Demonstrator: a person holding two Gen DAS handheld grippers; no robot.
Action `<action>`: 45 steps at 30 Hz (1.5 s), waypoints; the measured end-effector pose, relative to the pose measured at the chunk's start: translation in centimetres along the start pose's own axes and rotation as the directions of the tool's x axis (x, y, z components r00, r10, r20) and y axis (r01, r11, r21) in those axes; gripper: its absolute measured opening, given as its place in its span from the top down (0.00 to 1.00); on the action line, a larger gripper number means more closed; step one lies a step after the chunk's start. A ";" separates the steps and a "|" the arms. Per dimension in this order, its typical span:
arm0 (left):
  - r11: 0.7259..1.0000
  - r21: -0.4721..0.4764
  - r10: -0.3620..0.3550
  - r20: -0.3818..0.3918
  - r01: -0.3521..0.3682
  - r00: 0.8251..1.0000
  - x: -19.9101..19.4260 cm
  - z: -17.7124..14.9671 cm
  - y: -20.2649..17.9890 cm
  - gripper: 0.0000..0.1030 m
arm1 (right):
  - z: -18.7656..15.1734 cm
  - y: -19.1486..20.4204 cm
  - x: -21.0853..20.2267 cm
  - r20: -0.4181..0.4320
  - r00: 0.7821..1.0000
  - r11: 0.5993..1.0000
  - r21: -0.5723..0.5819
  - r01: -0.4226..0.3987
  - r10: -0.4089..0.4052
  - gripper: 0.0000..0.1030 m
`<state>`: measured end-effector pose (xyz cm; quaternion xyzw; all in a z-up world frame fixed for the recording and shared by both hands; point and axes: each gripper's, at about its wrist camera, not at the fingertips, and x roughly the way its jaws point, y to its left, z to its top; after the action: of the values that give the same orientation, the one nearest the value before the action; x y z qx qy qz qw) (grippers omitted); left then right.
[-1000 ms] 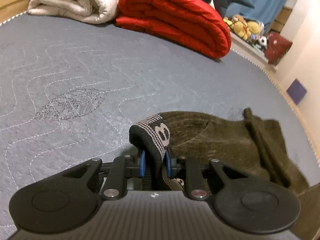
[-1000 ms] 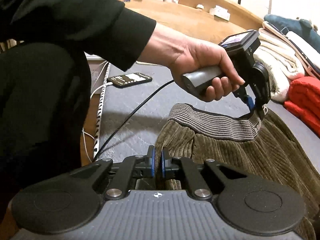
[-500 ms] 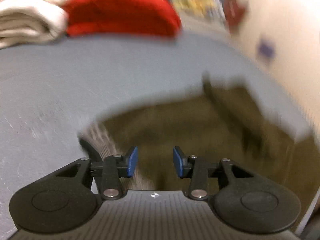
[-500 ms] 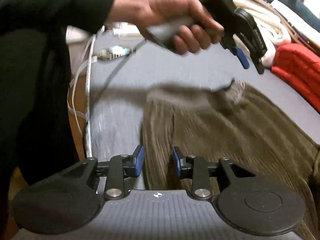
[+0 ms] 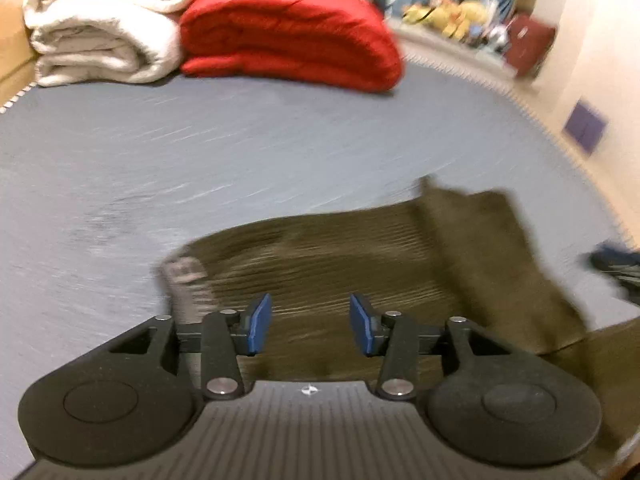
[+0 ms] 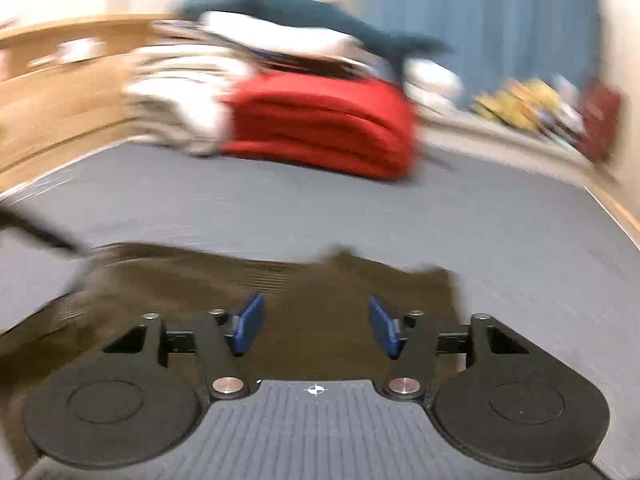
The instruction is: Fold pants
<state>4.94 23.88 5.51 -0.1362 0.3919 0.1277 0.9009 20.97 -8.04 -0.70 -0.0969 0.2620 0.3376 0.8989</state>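
Observation:
Olive-brown corduroy pants (image 5: 360,256) lie flat on the grey bed (image 5: 200,168). Their grey striped waistband (image 5: 186,280) shows at the left in the left wrist view. My left gripper (image 5: 310,326) is open and empty, just above the pants near the waistband. The pants also show in the right wrist view (image 6: 280,284). My right gripper (image 6: 316,326) is open and empty above them. Both views are blurred by motion.
A folded red blanket (image 5: 292,32) and a rolled white blanket (image 5: 104,28) lie at the far end of the bed. The red blanket also shows in the right wrist view (image 6: 324,124). A wall with a purple patch (image 5: 585,128) is on the right.
Both grippers have opened and let go of the waistband. The pants now lie flat. The right gripper has swung round to face the far end of the bed.

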 end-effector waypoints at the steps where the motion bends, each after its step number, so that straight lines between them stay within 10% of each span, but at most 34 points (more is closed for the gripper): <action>1: 1.000 0.010 -0.027 0.012 0.027 1.000 -0.2 -0.2 -1.5 0.45 | 0.0 -2.5 1.2 -0.040 0.999 0.998 0.061 0.035 -0.033 0.38; 3: 0.997 0.061 -0.056 0.047 0.053 0.997 0.2 -1.1 -4.4 0.42 | -1.6 -8.2 4.8 -0.190 0.979 0.964 0.239 0.117 -0.072 0.38; 10: 0.941 0.332 0.056 0.038 -0.066 0.998 4.5 -4.1 -11.7 0.42 | -5.3 -11.0 9.0 -0.310 0.950 0.884 0.450 0.126 0.023 0.47; 13: 0.956 0.290 0.032 0.038 -0.042 0.999 5.3 -3.6 -11.7 0.42 | -5.3 -9.3 9.3 -0.313 0.949 0.924 0.355 0.142 -0.025 0.89; 18: 0.984 0.163 -0.085 0.071 0.072 0.994 5.2 -2.7 -10.8 0.44 | -3.5 -7.8 6.5 -0.179 0.982 0.958 0.266 0.109 -0.062 0.93; 21: 0.969 0.054 -0.246 0.082 0.242 0.966 4.4 -1.6 -10.7 0.44 | -2.4 -3.1 2.9 -0.016 0.997 0.997 0.008 -0.077 0.077 0.93; 25: 0.919 -0.038 -0.389 0.048 0.391 0.920 5.1 -1.4 -10.7 0.44 | -4.1 3.4 -0.7 0.009 0.944 0.909 -0.273 -0.315 0.330 0.93; 28: 0.900 -0.025 -0.436 -0.011 0.435 0.900 6.2 -1.6 -11.7 0.44 | -6.2 5.9 -0.2 -0.071 0.939 0.876 -0.344 -0.339 0.336 0.93; 40: 0.880 0.097 -0.446 -0.166 0.465 0.879 8.9 -3.3 -15.4 0.44 | -7.1 7.0 1.8 -0.124 0.942 0.889 -0.312 -0.335 0.312 0.93; 42: 0.905 0.160 -0.366 -0.176 0.393 0.914 9.1 -4.0 -16.1 0.54 | -7.1 6.9 1.7 -0.129 0.940 0.889 -0.306 -0.341 0.316 0.92; 43: 0.912 0.167 -0.346 -0.183 0.375 0.920 9.3 -4.1 -16.1 0.76 | -7.1 6.7 1.7 -0.143 0.935 0.886 -0.301 -0.353 0.324 0.92; 45: 0.919 0.140 -0.342 -0.184 0.369 0.921 9.7 -4.0 -15.7 0.82 | -7.2 6.4 1.5 -0.166 0.925 0.879 -0.291 -0.377 0.342 0.91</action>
<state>13.97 9.05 -2.04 -0.1365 0.4392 -0.0840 0.8840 14.82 -4.91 -7.55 -0.2082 0.2664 0.5304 0.7774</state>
